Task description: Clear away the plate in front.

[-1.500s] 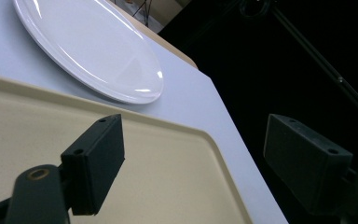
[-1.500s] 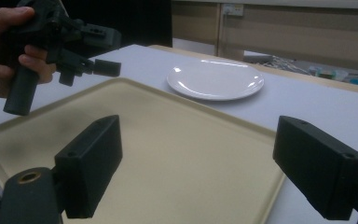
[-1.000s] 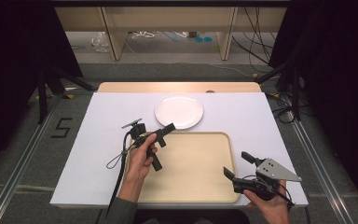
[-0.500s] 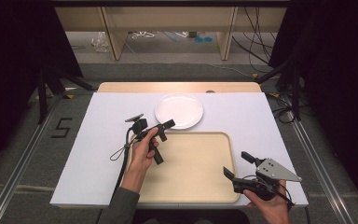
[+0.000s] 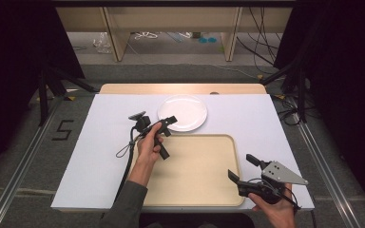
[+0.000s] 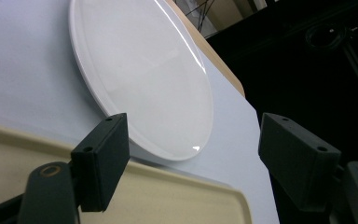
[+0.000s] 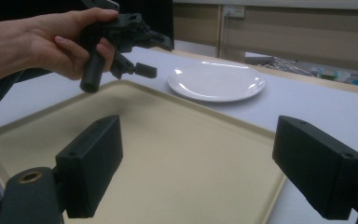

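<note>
Round white glossy plate (image 5: 182, 112): we saw it lying flat on the white tabletop, just beyond the far edge of the tray, untouched and with nothing on it.
Progress: we judged the work barely begun; the plate had not been gripped or lifted, and if it was meant for the tray, the whole carry was left.
Room: we saw dark curtains at both sides, a grey floor with cables, and pale wooden shelving legs beyond the table.
White table cover (image 5: 90, 142): we saw it spread over a light wooden table, whose far strip showed bare.
Beige rectangular plastic tray (image 5: 195, 171): we saw it lying near the person's edge, nothing in it.
Left gripper (image 5: 164, 126): we saw it held above the tray's far left corner, aimed at the plate's near rim; its jaws had just been closing slightly, though they stood wide apart with nothing between them but the plate's edge farther off.
Right gripper (image 5: 241, 168): we saw it at the tray's near right corner, jaws wide, holding nothing.
</note>
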A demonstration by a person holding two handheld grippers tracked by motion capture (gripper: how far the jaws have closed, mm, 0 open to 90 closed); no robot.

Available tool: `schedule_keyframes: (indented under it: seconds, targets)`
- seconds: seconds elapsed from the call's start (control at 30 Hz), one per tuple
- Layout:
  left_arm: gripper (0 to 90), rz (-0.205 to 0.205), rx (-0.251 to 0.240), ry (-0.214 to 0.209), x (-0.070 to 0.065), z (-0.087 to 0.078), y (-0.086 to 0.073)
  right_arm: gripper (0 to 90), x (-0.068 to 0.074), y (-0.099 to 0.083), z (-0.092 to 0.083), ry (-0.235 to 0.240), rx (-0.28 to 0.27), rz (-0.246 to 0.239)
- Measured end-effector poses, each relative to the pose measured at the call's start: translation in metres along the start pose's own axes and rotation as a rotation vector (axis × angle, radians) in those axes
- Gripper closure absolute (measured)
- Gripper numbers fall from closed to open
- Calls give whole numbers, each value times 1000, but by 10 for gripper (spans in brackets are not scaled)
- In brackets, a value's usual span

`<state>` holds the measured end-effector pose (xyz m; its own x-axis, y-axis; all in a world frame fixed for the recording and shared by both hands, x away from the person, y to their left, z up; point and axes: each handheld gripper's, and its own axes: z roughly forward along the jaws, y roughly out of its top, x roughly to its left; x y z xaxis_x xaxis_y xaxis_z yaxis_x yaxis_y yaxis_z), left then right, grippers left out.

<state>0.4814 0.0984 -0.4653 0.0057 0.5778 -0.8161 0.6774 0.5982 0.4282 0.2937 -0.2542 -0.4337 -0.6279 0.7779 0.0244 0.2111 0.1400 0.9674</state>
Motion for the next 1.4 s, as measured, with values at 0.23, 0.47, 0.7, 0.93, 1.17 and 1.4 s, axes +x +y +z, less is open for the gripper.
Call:
schedule_keyframes:
  seconds: [0.23, 0.47, 0.7, 0.93, 1.17, 1.4]
  targets:
    - [250, -73, -11, 55, 4, 10, 4, 169, 0, 1, -1, -5, 9, -1]
    - [261, -124, -11, 63, 6, 18, 8, 170, 0, 0, 0, 6, -6, 1]
    - [262, -145, -31, 106, 12, 24, 13, 169, 0, 1, -1, 0, 4, -2]
    - [272, -197, -40, 132, 14, 32, 13, 170, 0, 1, -2, -1, 5, 0]
    - [284, -232, -34, 145, 20, 37, 15, 170, 1, 1, -3, 10, 32, 19]
    - [320, -257, -36, 152, 23, 44, 14, 170, 1, 1, -3, 12, 32, 19]
